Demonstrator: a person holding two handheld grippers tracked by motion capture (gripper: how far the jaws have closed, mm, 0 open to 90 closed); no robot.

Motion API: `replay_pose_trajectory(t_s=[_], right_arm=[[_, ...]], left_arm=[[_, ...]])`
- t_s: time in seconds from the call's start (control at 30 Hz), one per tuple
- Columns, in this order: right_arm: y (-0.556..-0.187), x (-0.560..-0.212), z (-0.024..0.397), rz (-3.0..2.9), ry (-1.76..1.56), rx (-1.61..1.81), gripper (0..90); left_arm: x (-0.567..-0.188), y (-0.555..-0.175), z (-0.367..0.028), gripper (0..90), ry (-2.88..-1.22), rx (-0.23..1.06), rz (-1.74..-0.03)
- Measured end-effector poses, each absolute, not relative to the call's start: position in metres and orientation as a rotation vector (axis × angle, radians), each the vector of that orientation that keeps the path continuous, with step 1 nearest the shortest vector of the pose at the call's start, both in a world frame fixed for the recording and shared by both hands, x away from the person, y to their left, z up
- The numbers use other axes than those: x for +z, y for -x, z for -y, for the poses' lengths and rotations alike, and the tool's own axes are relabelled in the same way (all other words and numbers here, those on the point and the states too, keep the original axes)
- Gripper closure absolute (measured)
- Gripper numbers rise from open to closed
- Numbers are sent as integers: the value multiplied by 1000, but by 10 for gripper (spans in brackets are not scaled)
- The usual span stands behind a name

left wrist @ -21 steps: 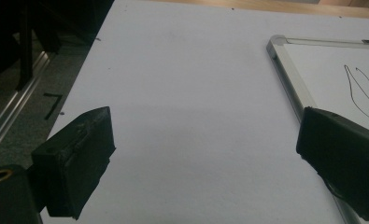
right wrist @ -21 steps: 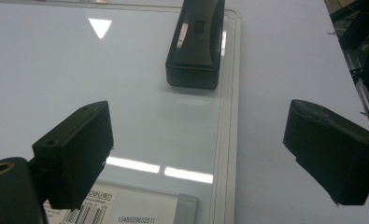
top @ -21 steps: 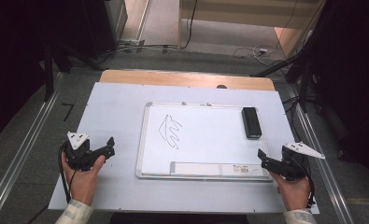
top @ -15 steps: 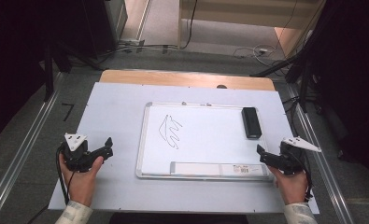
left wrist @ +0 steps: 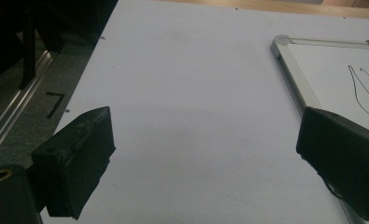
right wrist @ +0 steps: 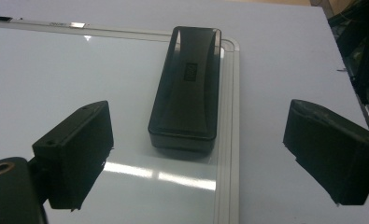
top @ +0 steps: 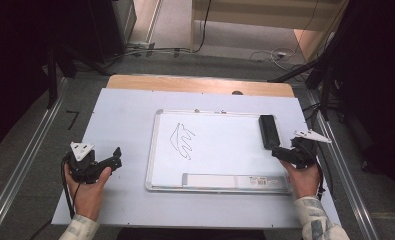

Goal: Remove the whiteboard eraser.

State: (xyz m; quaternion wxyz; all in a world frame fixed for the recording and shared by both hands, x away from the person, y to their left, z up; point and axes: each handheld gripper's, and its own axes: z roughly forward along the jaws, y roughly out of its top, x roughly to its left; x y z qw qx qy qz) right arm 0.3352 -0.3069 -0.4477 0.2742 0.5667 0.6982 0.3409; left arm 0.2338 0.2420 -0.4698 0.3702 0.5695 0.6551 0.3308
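Right tool (right wrist: pixel 198 154) advanced; eraser (right wrist: pixel 188 88) just ahead.

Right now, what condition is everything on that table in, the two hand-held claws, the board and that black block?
Left gripper: jaws open, empty, over the bare pale table.
Right gripper: jaws open, empty, lined up behind the eraser.
Black rectangular eraser: lying flat on the whiteboard's right edge, not gripped.
Silver-framed whiteboard: flat on the table, with a black scribble not wiped off.
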Motion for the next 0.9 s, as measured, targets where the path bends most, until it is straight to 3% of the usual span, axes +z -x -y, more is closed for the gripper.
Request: replay_pose_trajectory(t_s=[0.9], right_arm=[[-381,-458,299,-1876,-1551,863,81]], left_arm=[[-472,-236,-244,47,-1461,833,-1696]])
